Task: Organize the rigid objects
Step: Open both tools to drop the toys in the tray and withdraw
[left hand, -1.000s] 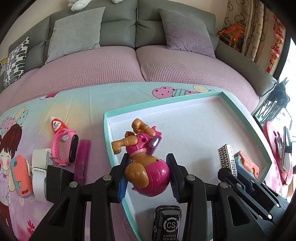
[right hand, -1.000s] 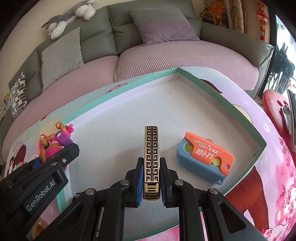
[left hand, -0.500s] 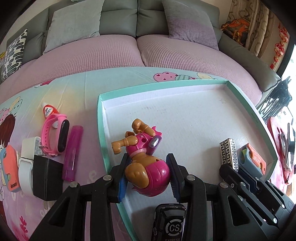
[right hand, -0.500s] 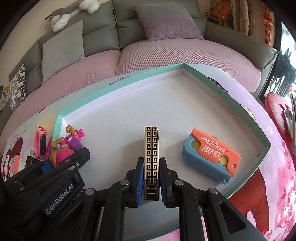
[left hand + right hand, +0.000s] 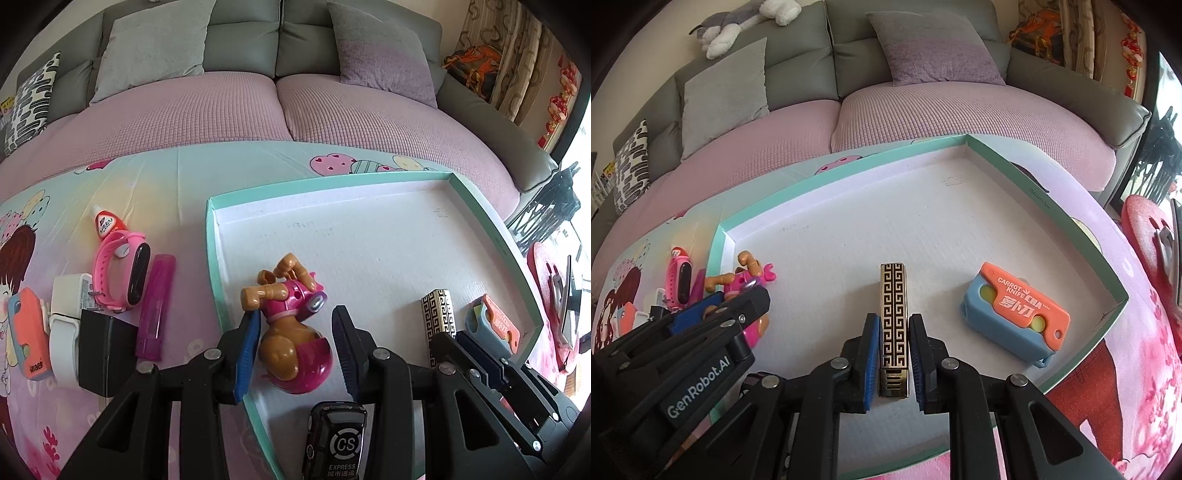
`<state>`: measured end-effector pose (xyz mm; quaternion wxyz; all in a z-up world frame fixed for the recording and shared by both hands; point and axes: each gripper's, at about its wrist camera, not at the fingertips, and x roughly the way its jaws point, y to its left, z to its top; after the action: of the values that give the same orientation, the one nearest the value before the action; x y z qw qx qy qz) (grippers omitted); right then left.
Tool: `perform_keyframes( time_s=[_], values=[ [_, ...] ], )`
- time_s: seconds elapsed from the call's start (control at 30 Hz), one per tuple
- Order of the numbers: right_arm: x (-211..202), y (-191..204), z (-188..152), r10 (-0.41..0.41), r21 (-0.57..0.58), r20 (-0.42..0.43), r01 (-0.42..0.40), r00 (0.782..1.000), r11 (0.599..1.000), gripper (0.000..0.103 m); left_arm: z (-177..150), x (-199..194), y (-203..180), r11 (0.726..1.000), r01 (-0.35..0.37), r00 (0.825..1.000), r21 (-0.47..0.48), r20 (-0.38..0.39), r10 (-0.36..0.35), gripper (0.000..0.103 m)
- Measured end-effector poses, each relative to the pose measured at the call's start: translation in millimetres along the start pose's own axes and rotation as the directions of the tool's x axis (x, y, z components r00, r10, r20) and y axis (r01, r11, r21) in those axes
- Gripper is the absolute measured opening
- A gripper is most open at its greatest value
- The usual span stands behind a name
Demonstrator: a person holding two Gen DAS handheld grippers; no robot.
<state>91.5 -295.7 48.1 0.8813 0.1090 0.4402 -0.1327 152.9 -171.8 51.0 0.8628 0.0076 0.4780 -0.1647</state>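
A pink and brown toy dog (image 5: 295, 332) lies in the teal-rimmed white tray (image 5: 211, 236), near its left wall. My left gripper (image 5: 295, 347) is open around it, with gaps on both sides. A gold and black patterned bar (image 5: 894, 325) stands on edge on the tray floor (image 5: 923, 206). My right gripper (image 5: 894, 354) is open around the bar with a small gap at each pad. The bar also shows in the left wrist view (image 5: 439, 314), and the toy dog in the right wrist view (image 5: 746, 288).
An orange and blue carrot knife (image 5: 1015, 317) lies in the tray's right corner. A black express tag (image 5: 336, 439) lies at the tray's near edge. Left of the tray lie a pink watch (image 5: 122, 273), purple tube (image 5: 155, 306), black block (image 5: 103, 354), white charger (image 5: 68, 306) and orange case (image 5: 27, 339).
Both grippers have opened. The left jaws have let go of the toy dog, which now rests in the tray. The right jaws have let go of the patterned bar.
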Motion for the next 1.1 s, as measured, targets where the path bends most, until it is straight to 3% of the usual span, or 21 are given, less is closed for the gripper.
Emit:
perform_keyframes(
  time_s=[0.27, 0.47, 0.5, 0.57, 0.63, 0.73, 0.8, 0.87, 1.03, 1.1],
  values=[
    [-21.0, 2.2, 1.5, -0.013, -0.013, 0.042, 0.013, 0.999, 1.0, 0.018, 7.7, -31.2, 11.4, 0.999, -0.003, 0.998, -0.033, 0.063, 0.005, 0.055],
    [-26.7, 7.6, 3.9, -0.012, -0.029, 0.055, 0.014, 0.998, 0.999, 0.021, 10.2, -49.4, 26.8, 0.997, -0.041, 0.994, -0.069, 0.1, 0.048, 0.063],
    [-25.2, 8.2, 4.3, -0.014, -0.034, 0.051, 0.016, 0.999, 0.999, 0.021, 10.0, -50.9, 29.8, 0.996, -0.053, 0.993, -0.075, 0.1, 0.06, 0.065],
    [-22.5, 10.7, 3.5, -0.02, -0.042, 0.041, 0.022, 0.999, 0.999, 0.024, 9.5, -52.1, 36.4, 0.993, -0.08, 0.991, -0.091, 0.099, 0.089, 0.082],
    [-19.4, 12.3, 3.1, -0.025, -0.048, 0.033, 0.027, 0.999, 0.998, 0.025, 8.0, -52.4, 44.8, 0.988, -0.105, 0.989, -0.111, 0.096, 0.116, 0.083],
    [-17.2, 14.7, 2.1, -0.032, -0.052, 0.03, 0.034, 0.999, 0.998, 0.039, 5.7, -50.2, 58.2, 0.98, -0.137, 0.986, -0.146, 0.078, 0.15, 0.085],
    [-15.9, 16.7, 1.8, -0.034, -0.057, 0.032, 0.036, 0.999, 0.998, 0.057, 4.5, -46.9, 67.3, 0.972, -0.161, 0.983, -0.171, 0.063, 0.174, 0.09],
    [-15.1, 18.3, 0.9, -0.036, -0.065, 0.031, 0.038, 0.999, 0.997, 0.058, 2.5, -44.6, 75.8, 0.966, -0.17, 0.982, -0.194, 0.049, 0.183, 0.092],
    [-12.2, 23.7, -1.1, -0.042, -0.085, 0.029, 0.044, 0.999, 0.995, 0.074, -2.8, -43.9, 92.5, 0.95, -0.195, 0.978, -0.242, 0.026, 0.207, 0.092],
    [-12.0, 25.8, -1.5, -0.042, -0.087, 0.034, 0.045, 0.999, 0.995, 0.085, -4.7, -45.6, 97.5, 0.945, -0.206, 0.975, -0.254, 0.023, 0.219, 0.092]
  ],
)
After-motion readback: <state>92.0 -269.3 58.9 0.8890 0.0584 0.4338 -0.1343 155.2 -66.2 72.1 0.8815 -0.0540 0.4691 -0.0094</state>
